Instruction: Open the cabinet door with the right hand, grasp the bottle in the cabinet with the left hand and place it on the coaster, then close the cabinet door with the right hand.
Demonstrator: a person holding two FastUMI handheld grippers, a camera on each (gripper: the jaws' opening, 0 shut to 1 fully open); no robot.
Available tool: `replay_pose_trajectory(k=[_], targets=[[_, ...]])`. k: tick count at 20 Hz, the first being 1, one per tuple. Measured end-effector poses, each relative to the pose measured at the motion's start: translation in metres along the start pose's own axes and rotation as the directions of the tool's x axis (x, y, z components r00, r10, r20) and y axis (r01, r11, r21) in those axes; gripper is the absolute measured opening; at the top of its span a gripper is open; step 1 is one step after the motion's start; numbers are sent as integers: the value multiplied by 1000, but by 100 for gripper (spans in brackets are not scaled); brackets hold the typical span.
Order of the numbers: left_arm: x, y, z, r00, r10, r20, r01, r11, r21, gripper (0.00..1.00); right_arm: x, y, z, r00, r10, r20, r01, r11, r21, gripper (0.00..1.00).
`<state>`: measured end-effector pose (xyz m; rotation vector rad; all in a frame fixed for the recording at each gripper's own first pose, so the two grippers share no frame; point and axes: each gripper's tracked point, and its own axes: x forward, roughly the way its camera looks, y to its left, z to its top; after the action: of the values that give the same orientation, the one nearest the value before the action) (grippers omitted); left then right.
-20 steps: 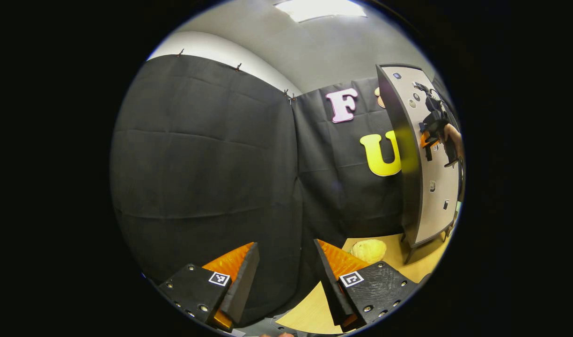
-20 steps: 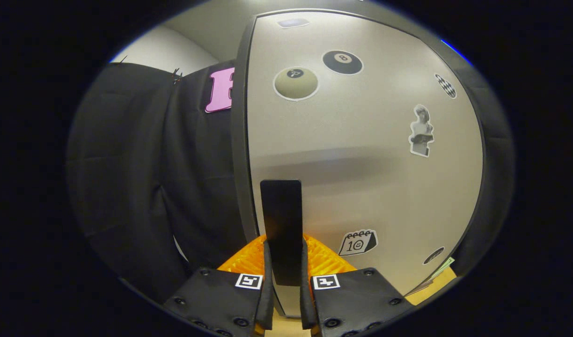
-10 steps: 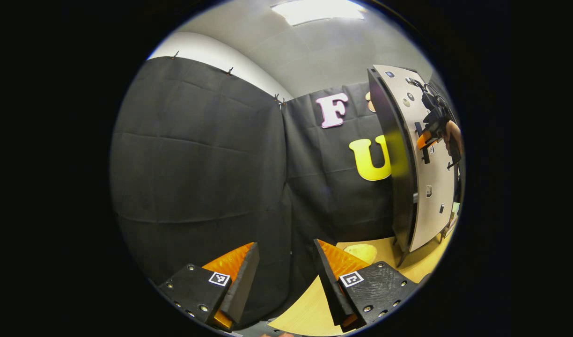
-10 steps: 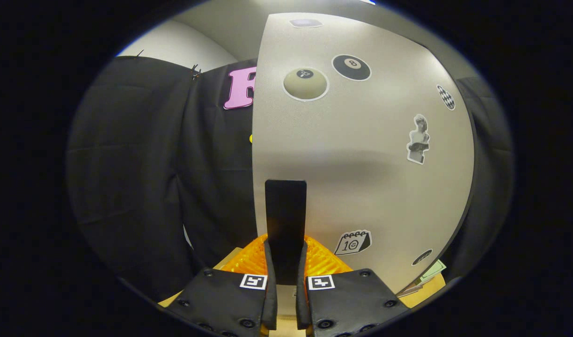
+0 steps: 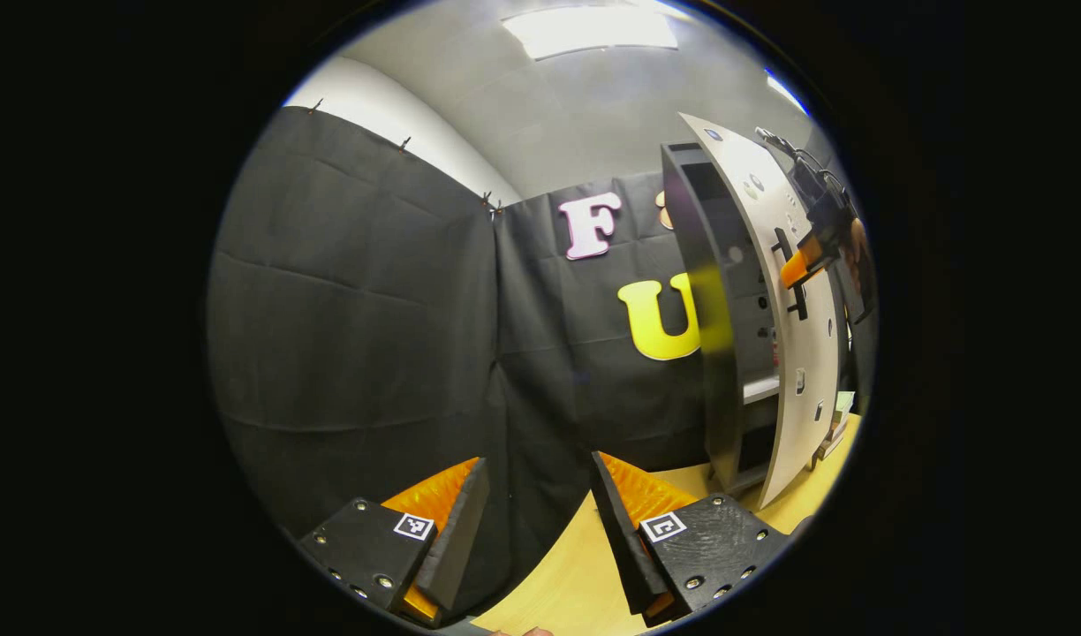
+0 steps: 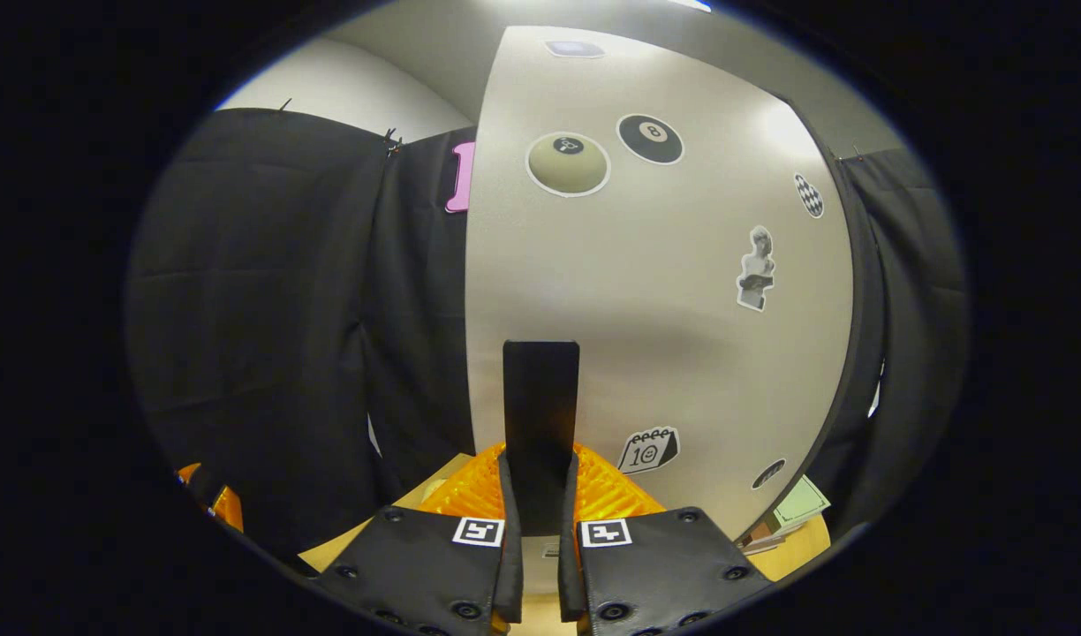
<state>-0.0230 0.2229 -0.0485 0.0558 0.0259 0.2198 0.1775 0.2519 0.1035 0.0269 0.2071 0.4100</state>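
The cabinet door [image 6: 664, 300], pale grey with stickers, stands close in front of the right gripper view. Its black vertical handle [image 6: 540, 415] sits between the fingers of my right gripper [image 6: 537, 468], which is shut on it. In the left gripper view the cabinet [image 5: 713, 309] stands at the right with its door [image 5: 801, 353] swung partly outward, and the right gripper [image 5: 805, 261] holds the handle [image 5: 789, 278]. A shelf [image 5: 759, 389] shows through the gap, with a small reddish shape [image 5: 774, 347] above it that is too small to identify. My left gripper [image 5: 539, 464] is open and holds nothing.
The light wooden table [image 5: 585, 565] runs under the left gripper toward the cabinet's foot. Black cloth walls close the left and back. Green papers [image 6: 801, 503] lie on the table by the door's lower right corner. An orange part of the left gripper [image 6: 212, 496] shows at the lower left.
The door has swung further outward with the right gripper on its handle, and the cabinet's inside and shelf have come into sight. The left gripper stays open.
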Motion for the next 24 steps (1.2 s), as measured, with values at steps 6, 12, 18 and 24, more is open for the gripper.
replay_pose_trajectory(k=[6, 12, 18, 24], targets=[[5, -59, 12, 997, -75, 20, 75, 997, -19, 67, -12, -8, -1, 998, 57, 9, -57, 998, 14, 17], [-11, -118, 18, 993, -119, 5, 119, 992, -32, 67, -20, -17, -3, 993, 117, -1, -117, 993, 21, 17], [-29, -170, 34, 987, -157, 21, 158, 987, -32, 67, -31, -27, -4, 989, 150, -3, -150, 989, 9, 17], [-50, -215, 45, 979, -205, 24, 205, 979, -17, 67, -41, -36, -6, 988, 151, 3, -151, 988, 8, 17]])
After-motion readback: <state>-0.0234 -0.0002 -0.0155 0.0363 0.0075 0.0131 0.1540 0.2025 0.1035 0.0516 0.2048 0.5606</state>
